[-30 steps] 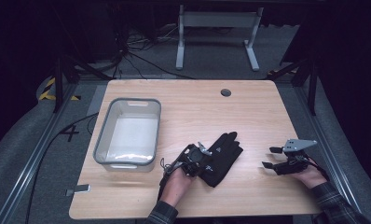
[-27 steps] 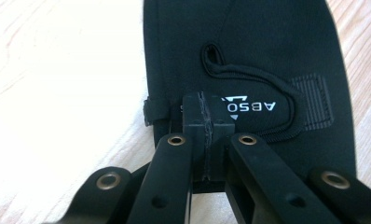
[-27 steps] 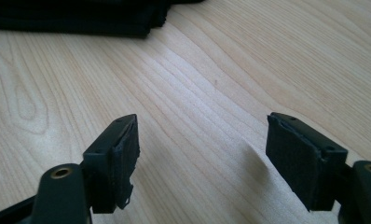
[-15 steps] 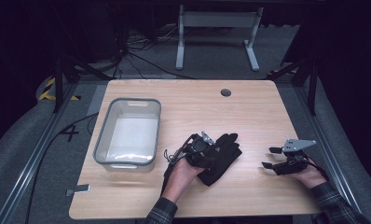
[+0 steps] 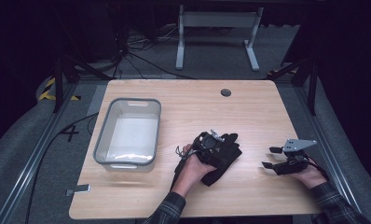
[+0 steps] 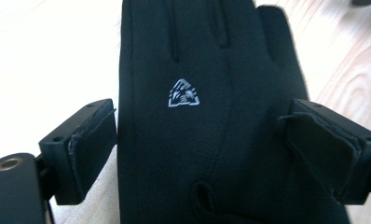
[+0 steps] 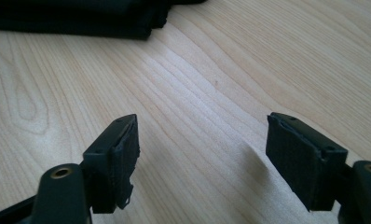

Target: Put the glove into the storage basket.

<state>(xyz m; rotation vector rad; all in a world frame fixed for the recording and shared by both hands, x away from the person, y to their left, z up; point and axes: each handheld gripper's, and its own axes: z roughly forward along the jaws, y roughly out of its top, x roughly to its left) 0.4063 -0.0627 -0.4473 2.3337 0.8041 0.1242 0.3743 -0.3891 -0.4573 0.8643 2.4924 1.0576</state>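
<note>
1. Looking down from the high view, I see my left tool [image 5: 215, 145] over the black glove [image 5: 226, 154] near the middle of the worktop [image 5: 188, 100]; the right tool [image 5: 279, 157] rests right of it, and a clear bin [image 5: 127, 131] stands left.
2. Left gripper view: jaws wide, either side of the glove [image 6: 207, 116], not yet pinching it.
3. Right gripper view: jaws wide over bare wood, the glove [image 7: 81, 18] far off.

On my table [image 5: 174, 100] there's a clear bin [image 5: 127, 134] sitting off to the left, a small round hole [image 5: 226, 92] near the far edge, and a grey tag [image 5: 79, 189] at the near left corner. Beyond it, cables [image 5: 137, 60] on the floor and a metal stand [image 5: 216, 35].
</note>
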